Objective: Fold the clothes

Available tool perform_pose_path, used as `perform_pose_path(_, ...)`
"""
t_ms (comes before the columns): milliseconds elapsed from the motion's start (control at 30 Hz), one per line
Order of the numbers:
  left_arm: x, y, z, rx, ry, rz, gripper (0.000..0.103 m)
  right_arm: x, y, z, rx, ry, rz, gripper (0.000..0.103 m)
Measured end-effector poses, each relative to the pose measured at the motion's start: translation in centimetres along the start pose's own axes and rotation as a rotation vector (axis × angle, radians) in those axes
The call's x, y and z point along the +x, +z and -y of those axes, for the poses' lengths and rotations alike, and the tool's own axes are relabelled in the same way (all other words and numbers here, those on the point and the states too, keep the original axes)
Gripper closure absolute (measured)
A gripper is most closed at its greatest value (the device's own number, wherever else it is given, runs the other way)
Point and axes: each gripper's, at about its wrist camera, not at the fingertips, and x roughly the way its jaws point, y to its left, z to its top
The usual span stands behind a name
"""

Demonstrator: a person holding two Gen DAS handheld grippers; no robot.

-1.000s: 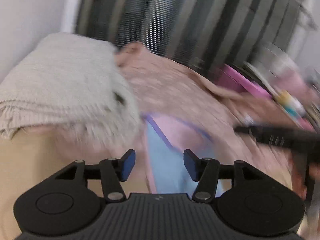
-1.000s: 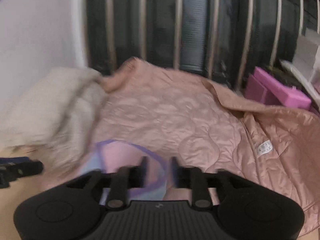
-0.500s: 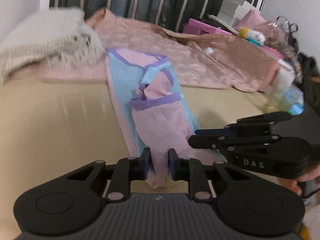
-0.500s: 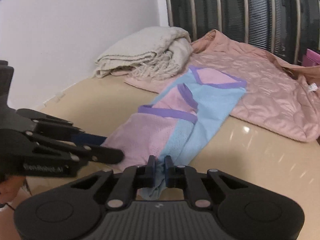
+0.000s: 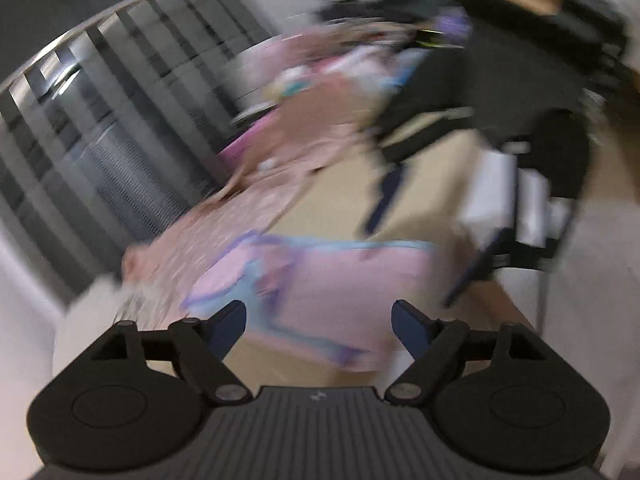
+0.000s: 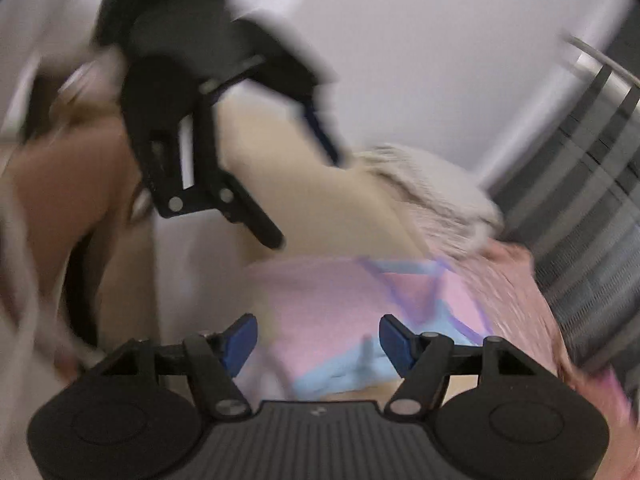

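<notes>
Left claw: the left claw [image 5: 319,322] is seen spread wide at the bottom of its own view, with nothing held between the blue pads [image 5: 228,326]; in the right wrist view it [image 6: 304,176] is seen at 11 o'clock, raised above the surface, its fingers apart.

Right claw: the right claw [image 6: 318,338] is likewise spread wide, its blue pads [image 6: 239,338] well apart and no cloth pinched between them; in the left wrist view only a dark blurred shape at 2 o'clock is seen, and its fingers cannot be made out.

Garment: a pink and light-blue garment [image 5: 320,284] with purple trim is laid flat on the tabletop, just ahead of the left claw at 12 o'clock; in the right wrist view the same garment [image 6: 340,308] is seen directly ahead of the fingers, its blue edge nearest the claw. How it is folded cannot be told through the blur.

Tabletop: a beige tabletop [image 5: 344,192] is shown beyond the garment, and again at 11 o'clock in the right wrist view [image 6: 320,208].

Quilt: a salmon-pink quilted cover [image 5: 256,200] is spread at 11 o'clock of the garment, touching its far end.

Blanket: a cream knitted blanket [image 6: 432,196] is piled at 1 o'clock in the right wrist view, just beside the garment.

Backdrop: dark slatted bars [image 5: 100,140] are seen at 10 o'clock.
</notes>
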Motion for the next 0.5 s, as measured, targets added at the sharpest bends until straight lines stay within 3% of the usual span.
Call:
perform_pose_path(100, 1.1, -1.5, 3.6, 0.211, 0.021, 0.021, 0.022, 1.6, -0.8, -2.5, -0.214, -0.037, -0.048, 0.039)
perform_pose_path(167, 2.3, -2.5, 4.7, 0.288, -0.004, 0.002, 0.022, 2.3, -1.3, -2.9, -0.261, -0.065, -0.055, 0.05)
perform_pose_path(200, 2.8, -2.7, 4.4, 0.277, -0.033, -0.017, 0.023, 2.5, -1.4, -2.9, -0.263, -0.078, -0.053, 0.058)
perform_pose_path(267, 3.5, -2.8, 3.5, 0.242, -0.068, -0.038, 0.043, 2.6, -1.3, -2.6, -0.242, -0.088, -0.047, 0.072)
perform_pose_path(333, 3.6, -2.6, 2.3, 0.213, -0.079, -0.031, 0.047, 2.3, -0.9, -1.9, -0.185, -0.076, -0.04, 0.084)
perform_pose_path(400, 3.7, -2.5, 1.4, 0.188, -0.088, -0.023, 0.049, 1.9, -0.6, -1.1, -0.127, -0.054, -0.033, 0.089)
perform_pose_path(467, 3.6, -2.3, 0.7, 0.164, -0.135, -0.035, 0.077, 1.2, -0.2, 0.1, -0.045, 0.0, -0.015, 0.09)
perform_pose_path(500, 3.5, -2.1, 0.2, 0.145, -0.156, -0.038, 0.08, 0.7, -0.1, 0.8, 0.001, 0.035, -0.005, 0.091)
